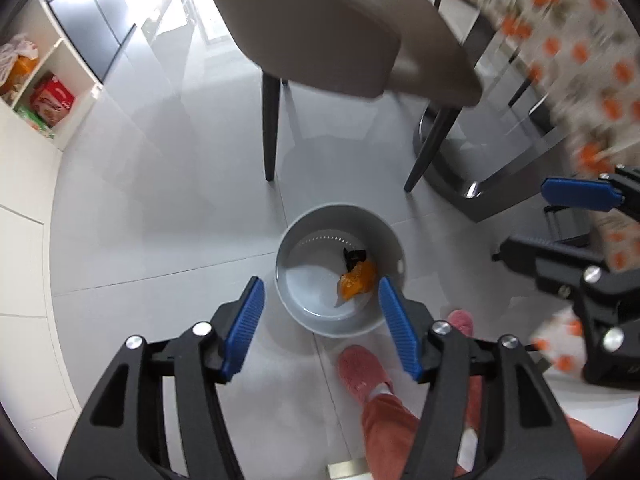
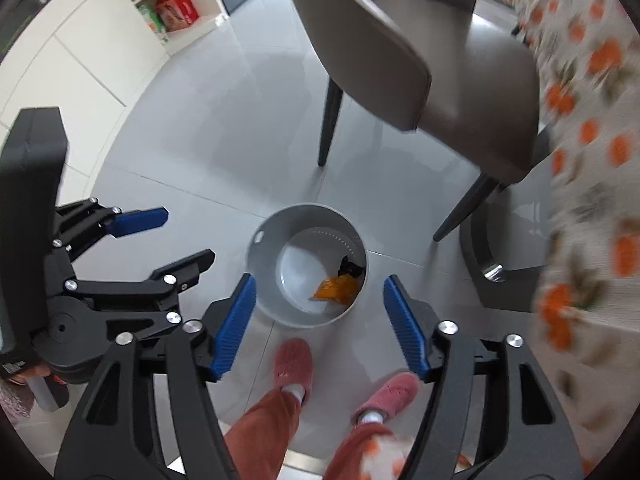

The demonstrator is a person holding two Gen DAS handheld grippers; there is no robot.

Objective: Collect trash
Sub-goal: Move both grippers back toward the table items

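Both the left gripper and right gripper hang spread and empty directly above the bin (orange wrapper inside), the left slightly nearer.

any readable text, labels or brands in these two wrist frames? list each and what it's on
None can be read for certain.
Red box on the white shelf: white lettering, too blurred to read in either view.
Green packet beside it: print too small.
Orange wrapper in the grey bin: no legible print.
Left gripper and right gripper, both open: no markings legible.
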